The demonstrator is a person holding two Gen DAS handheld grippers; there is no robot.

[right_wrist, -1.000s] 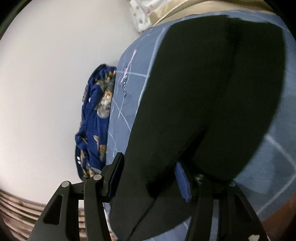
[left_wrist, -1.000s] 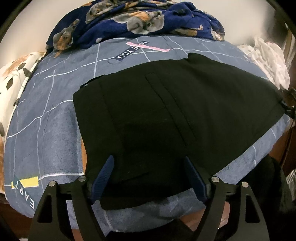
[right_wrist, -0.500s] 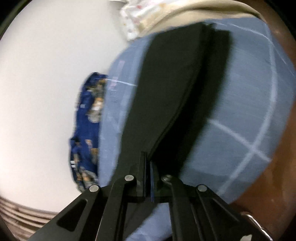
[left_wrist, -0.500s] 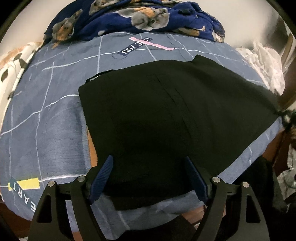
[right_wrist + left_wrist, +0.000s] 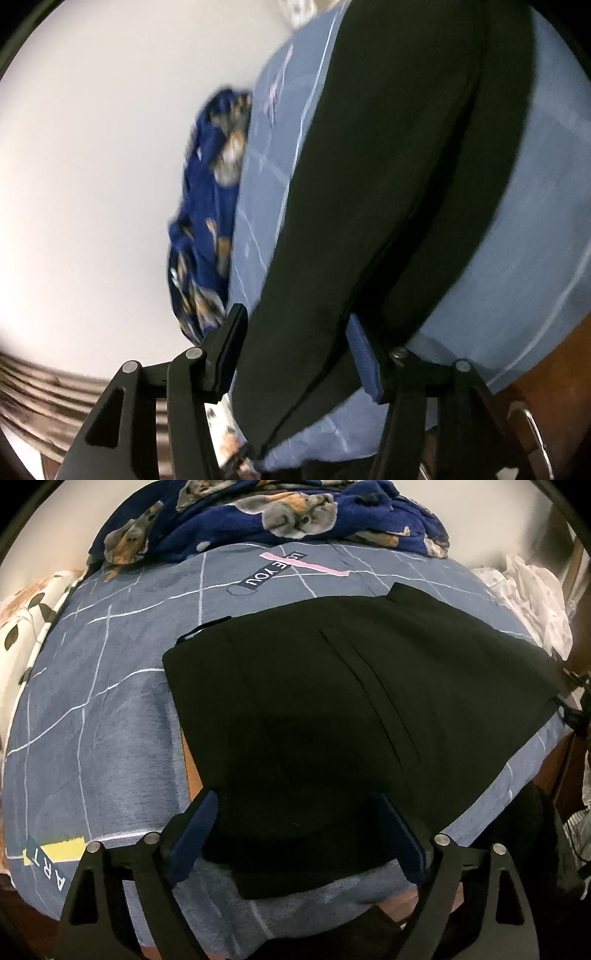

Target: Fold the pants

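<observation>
Black pants (image 5: 332,709) lie folded flat on a blue-grey bedsheet (image 5: 110,720) with white grid lines. My left gripper (image 5: 299,816) hovers over the near edge of the pants; its jaws are opening, spread wide, and its blue pads (image 5: 199,823) press on nothing. In the right wrist view the pants (image 5: 388,184) run away from me as a long dark strip. The right gripper (image 5: 297,332) straddles their near end, its jaws opening. Fabric lies between the fingers (image 5: 362,350), unclamped.
A dark blue blanket with a dog print (image 5: 295,513) is heaped at the far side of the bed. White crumpled cloth (image 5: 532,590) lies at the right, a spotted pillow (image 5: 26,613) at the left. A wooden bed frame (image 5: 554,398) borders the sheet, with a pale wall (image 5: 92,166) beyond it.
The right gripper was open around the pants, clamped shut on their folded edge half a second ago, and has opened again. The left jaws have spread a little wider.
</observation>
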